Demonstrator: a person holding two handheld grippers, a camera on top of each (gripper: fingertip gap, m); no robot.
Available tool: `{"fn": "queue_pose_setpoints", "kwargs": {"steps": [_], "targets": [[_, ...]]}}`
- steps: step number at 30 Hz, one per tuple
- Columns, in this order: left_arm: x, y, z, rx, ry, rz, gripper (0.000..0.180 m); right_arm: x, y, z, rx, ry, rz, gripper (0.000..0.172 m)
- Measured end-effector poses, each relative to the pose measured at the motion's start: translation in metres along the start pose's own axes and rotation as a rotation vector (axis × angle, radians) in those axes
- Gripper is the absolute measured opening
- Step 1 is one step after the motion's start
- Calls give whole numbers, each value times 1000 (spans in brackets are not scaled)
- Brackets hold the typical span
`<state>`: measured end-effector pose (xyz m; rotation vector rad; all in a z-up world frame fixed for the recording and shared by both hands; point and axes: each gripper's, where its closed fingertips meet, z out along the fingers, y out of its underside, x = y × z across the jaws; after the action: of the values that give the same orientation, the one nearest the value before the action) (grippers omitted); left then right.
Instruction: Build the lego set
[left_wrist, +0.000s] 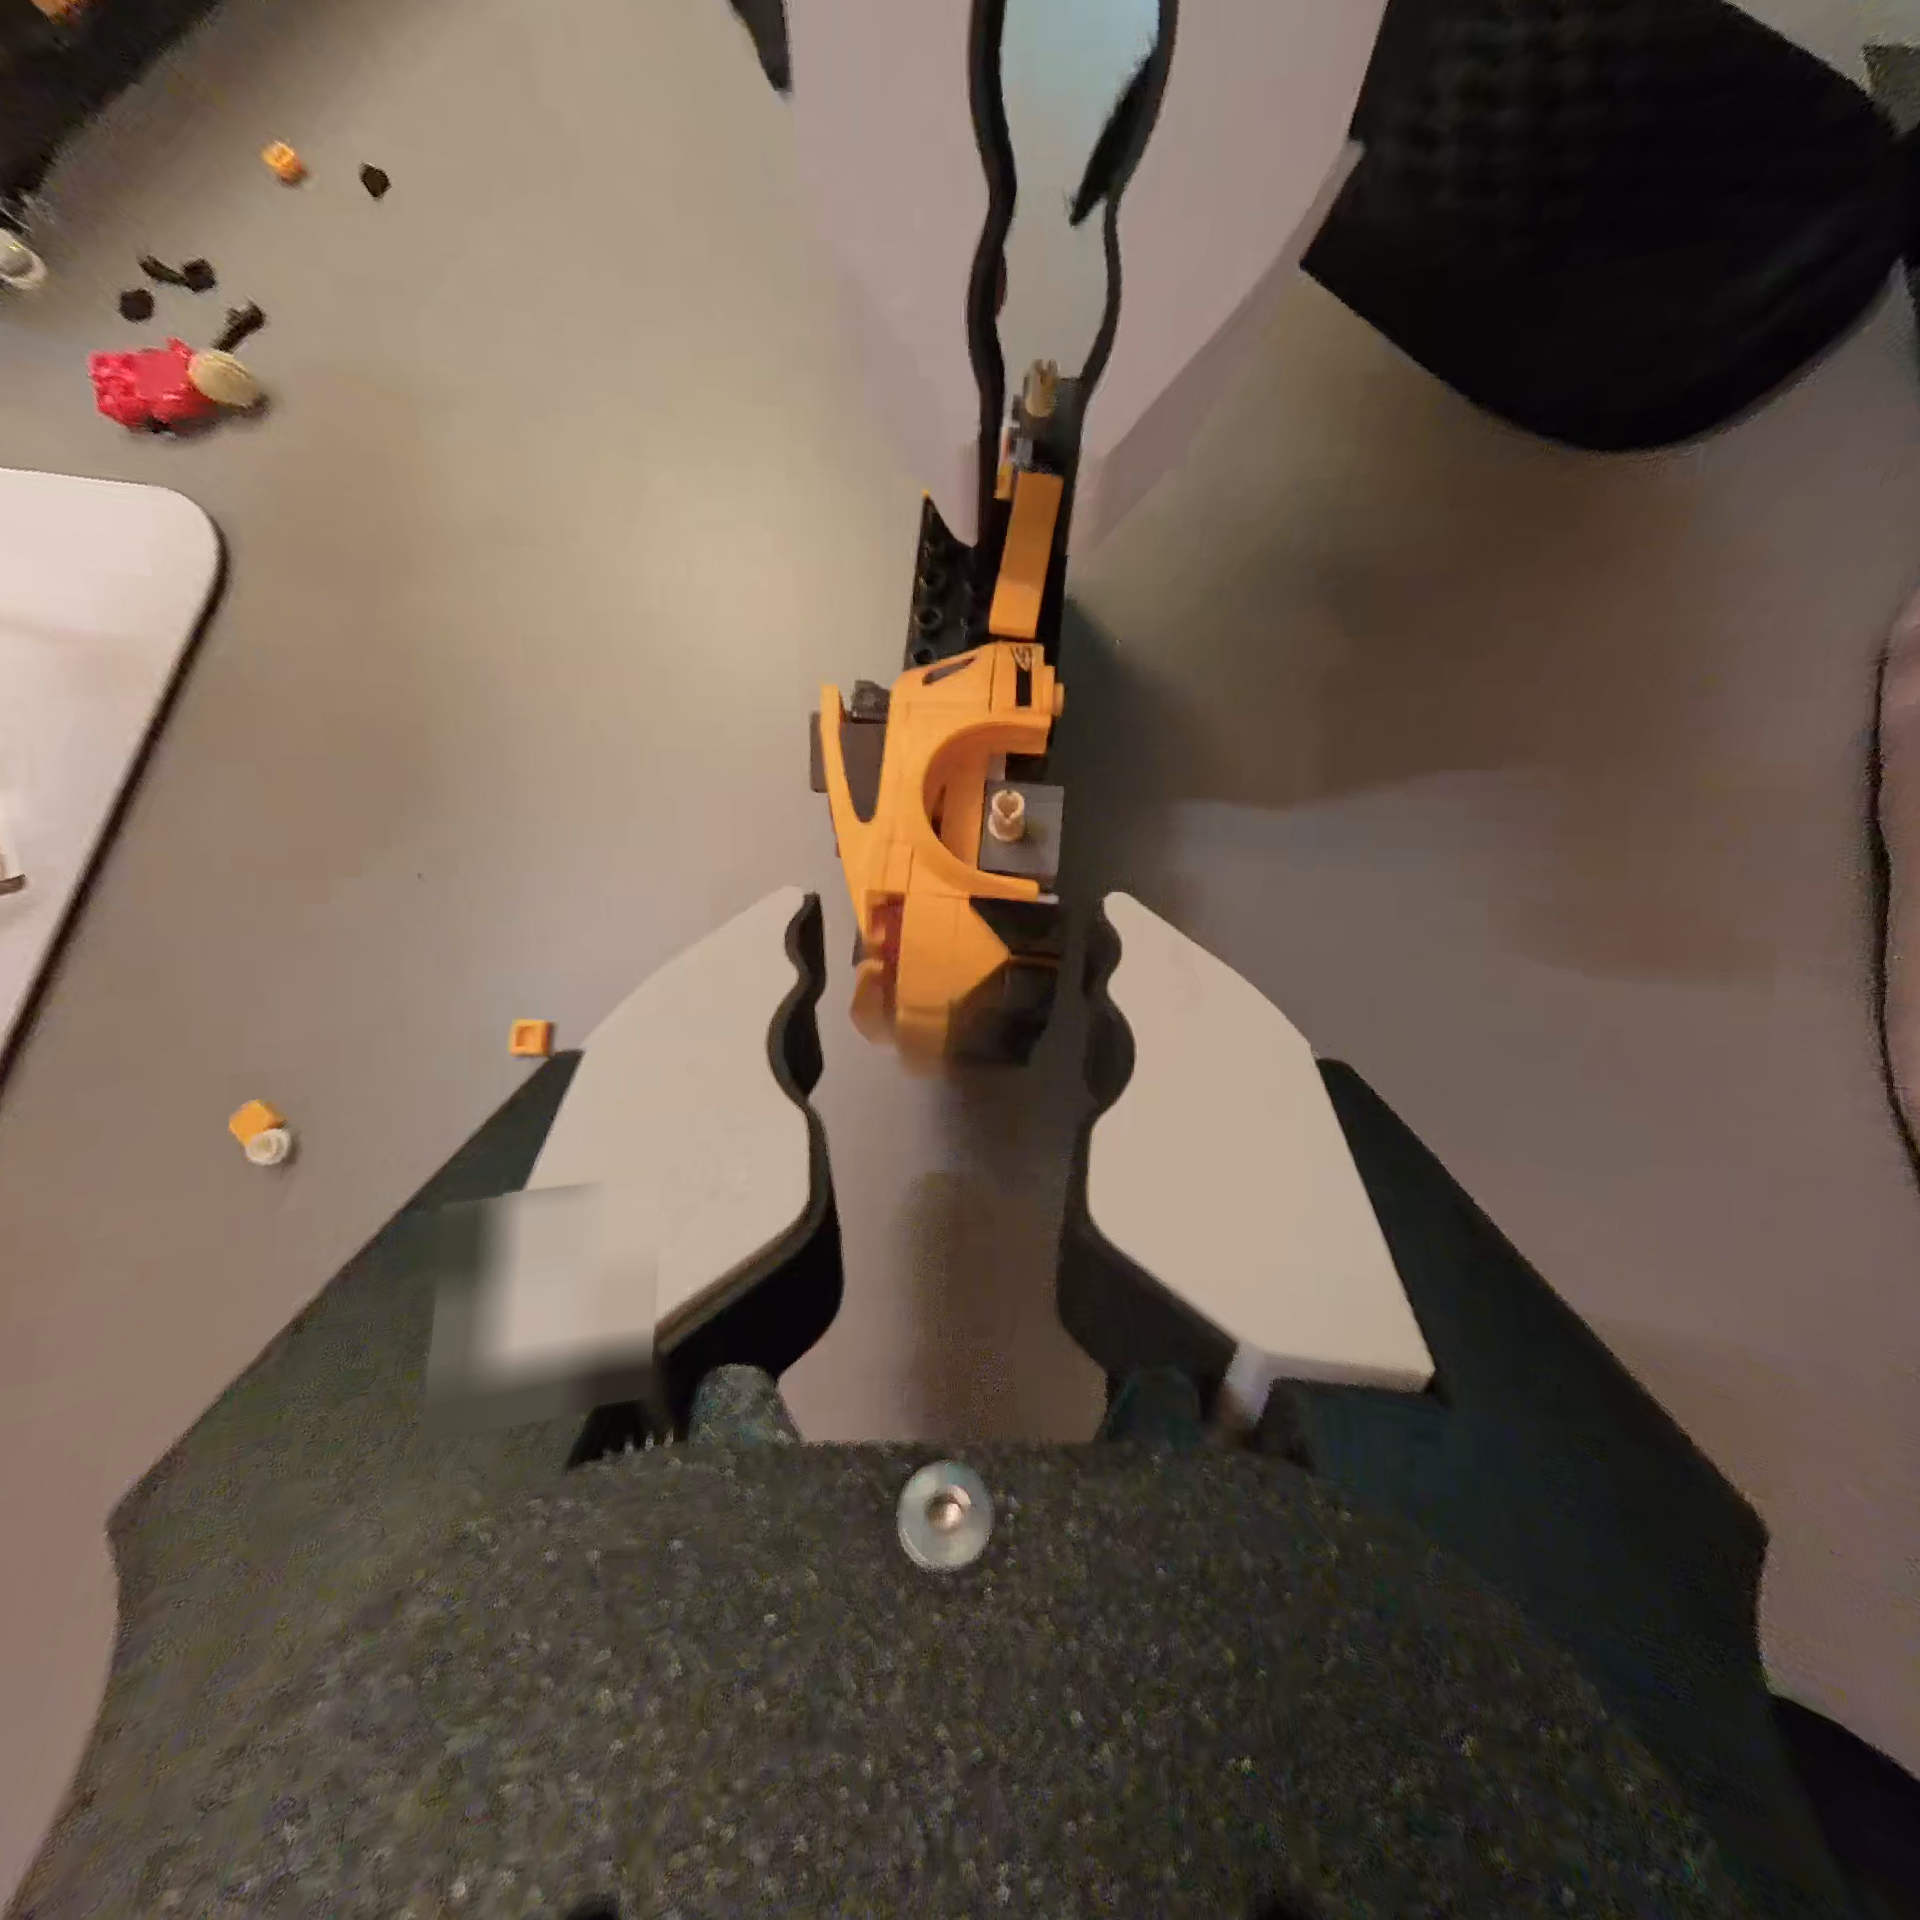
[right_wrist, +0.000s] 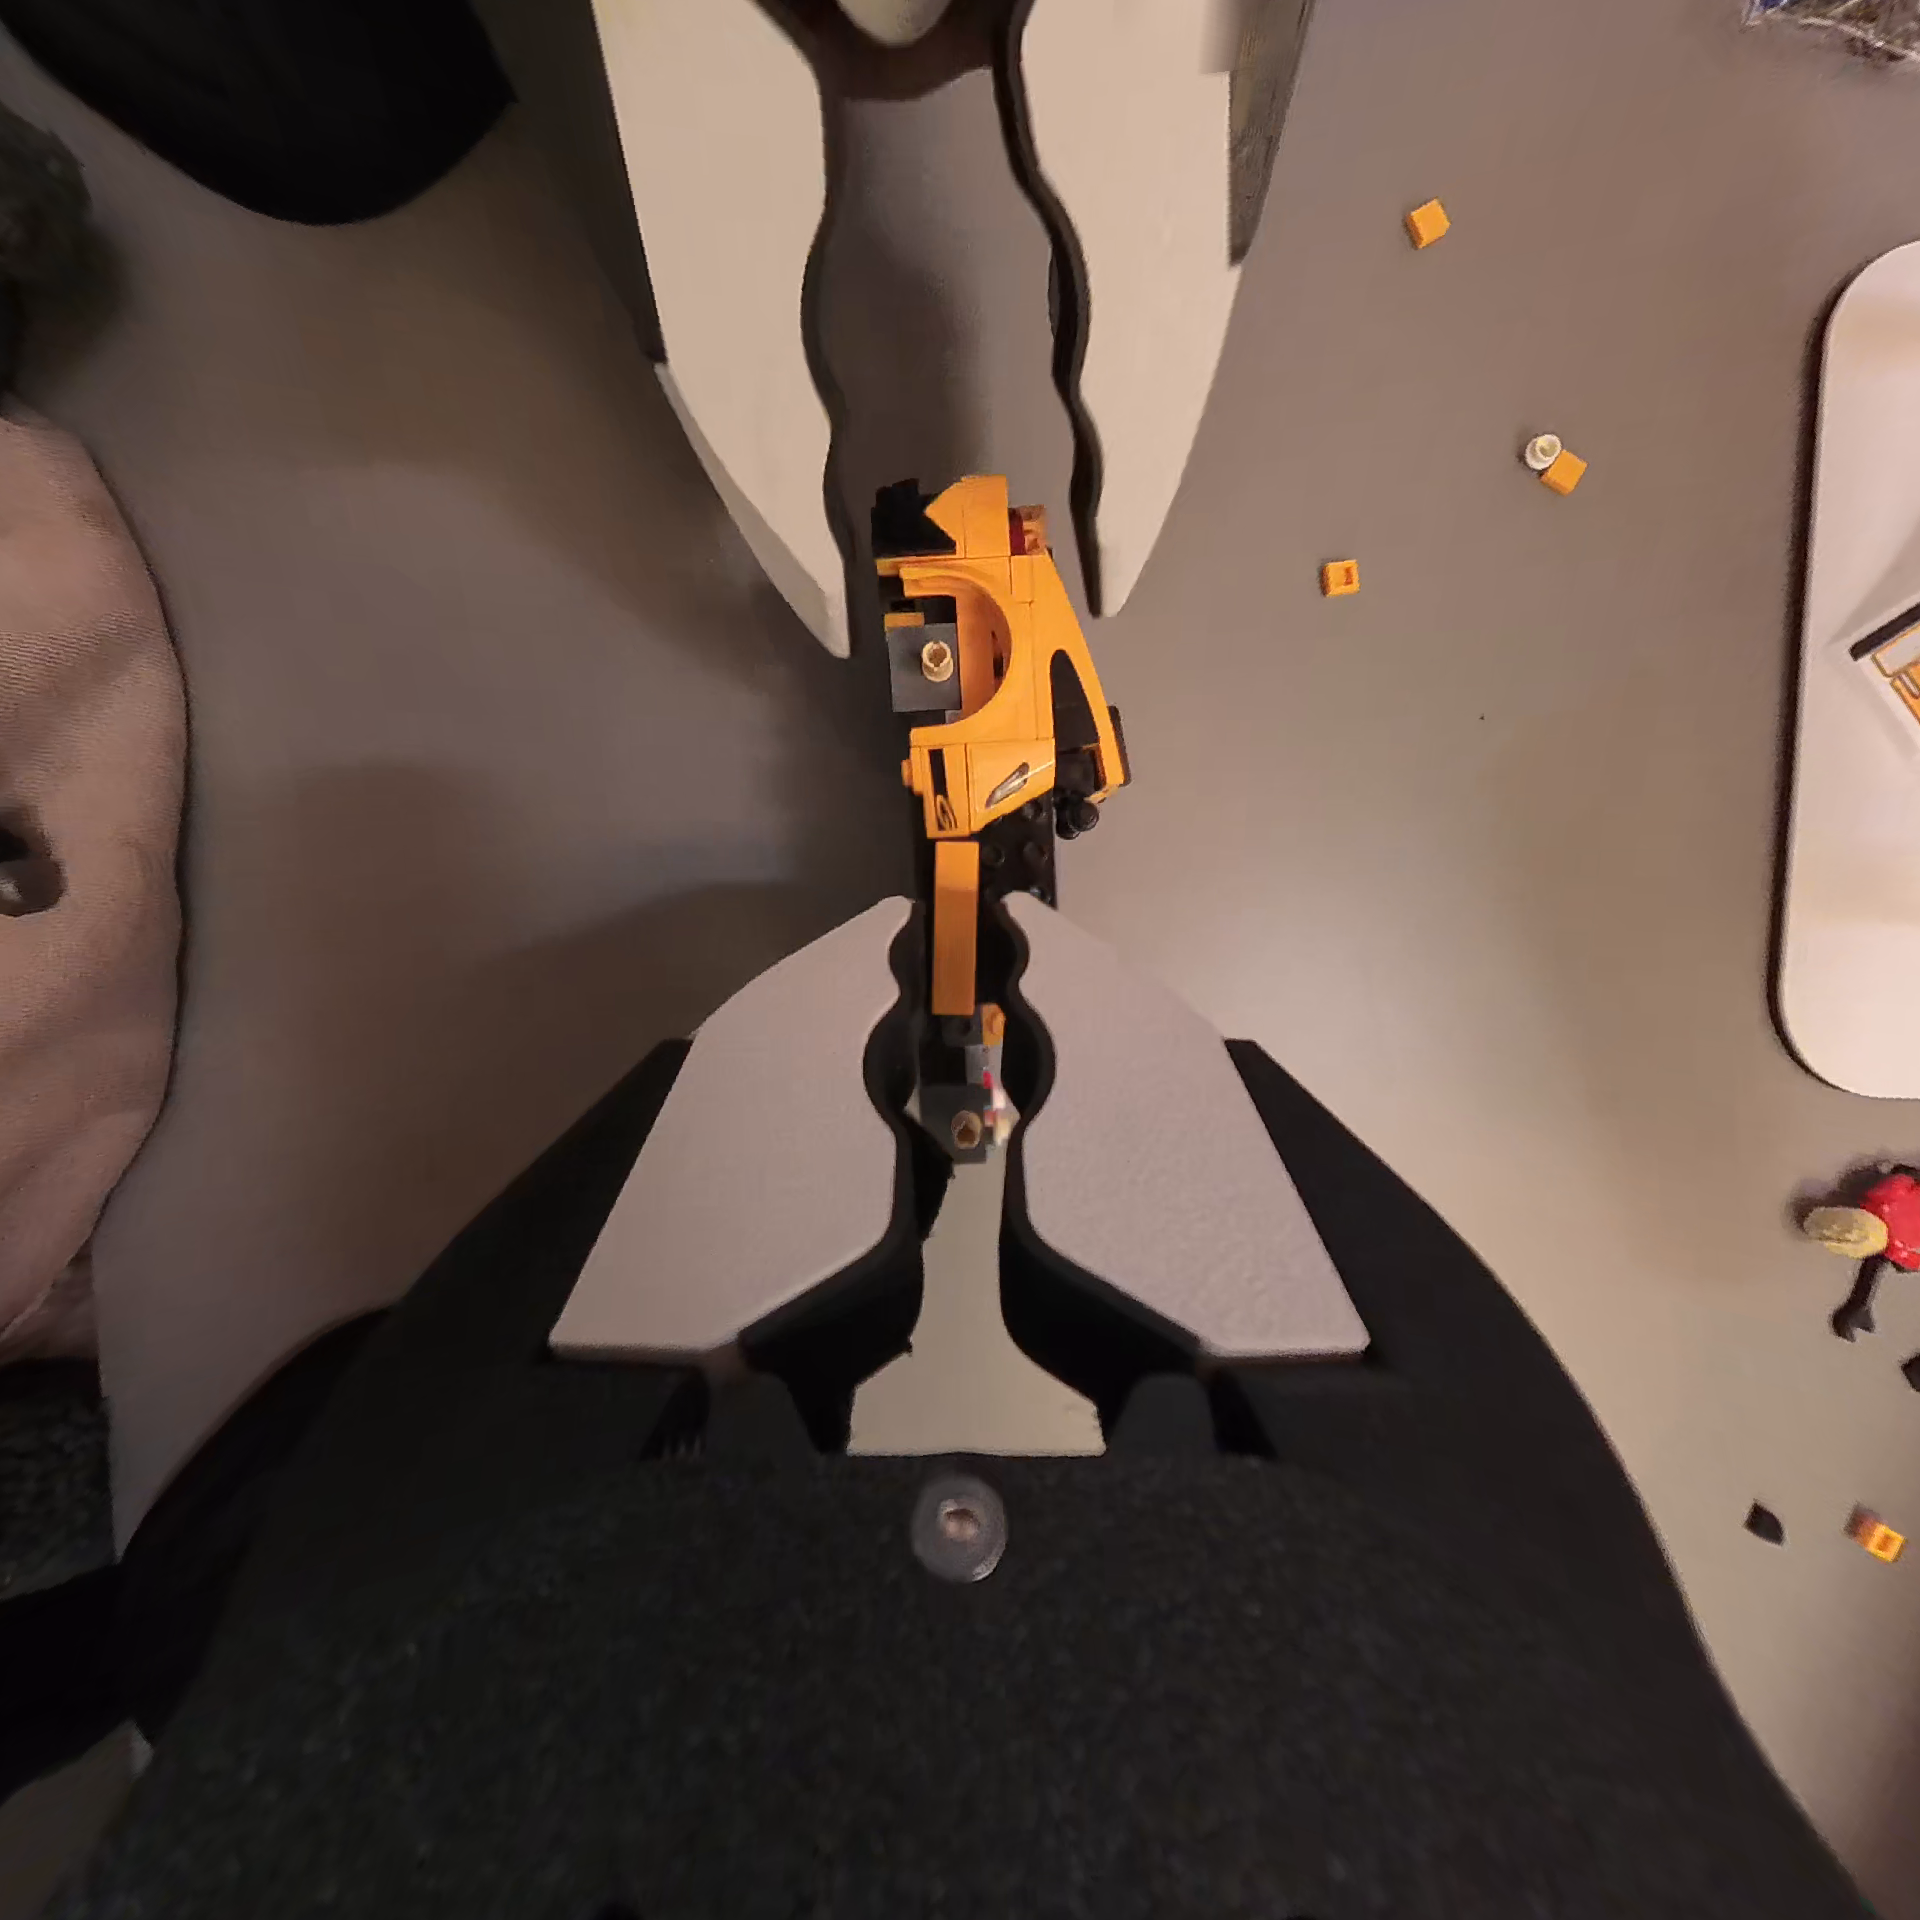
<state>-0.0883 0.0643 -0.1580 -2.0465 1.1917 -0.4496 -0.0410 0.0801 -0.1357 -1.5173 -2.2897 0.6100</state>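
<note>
An orange and black toy-brick car body (right_wrist: 997, 707) hangs above the grey table. My right gripper (right_wrist: 956, 909) is shut on its narrow end, with the orange bar and black plate pressed between the pads. The same model (left_wrist: 935, 831) shows in the left wrist view, with its wheel-arch end between the fingers of my left gripper (left_wrist: 956, 904). That gripper is open, and a gap shows beside its left finger (left_wrist: 727, 1039). The left gripper (right_wrist: 971, 623) also shows from the right wrist view, with its fingers apart around the model's tip. The right gripper (left_wrist: 1039, 416) shows far off.
Small orange pieces (left_wrist: 530, 1037) (left_wrist: 255, 1122) (right_wrist: 1425, 223) lie loose on the table (left_wrist: 468, 727). A red brick lump (left_wrist: 145, 384) and black bits lie farther left. A white board (left_wrist: 94, 623) (right_wrist: 1860, 727) lies at the table's side. A black chair (left_wrist: 1610, 208) stands behind. The gap from one gripper's tips to the other's is roughly 6 cm. The red brick lump (left_wrist: 145, 384) is about 25 cm from both grippers' fingertips.
</note>
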Motion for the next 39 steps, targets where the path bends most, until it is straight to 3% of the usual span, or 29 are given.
{"fn": "queue_pose_setpoints", "kwargs": {"steps": [3, 10, 39], "targets": [[0, 4, 6, -8, -7, 17, 39, 0, 0, 2, -31, -15, -7, 9], [0, 3, 7, 18, -13, 27, 38, 0, 1, 3, -75, -50, -36, 0], [1, 3, 7, 35, -20, 21, 38, -3, 0, 7, -119, -114, -26, 3]]}}
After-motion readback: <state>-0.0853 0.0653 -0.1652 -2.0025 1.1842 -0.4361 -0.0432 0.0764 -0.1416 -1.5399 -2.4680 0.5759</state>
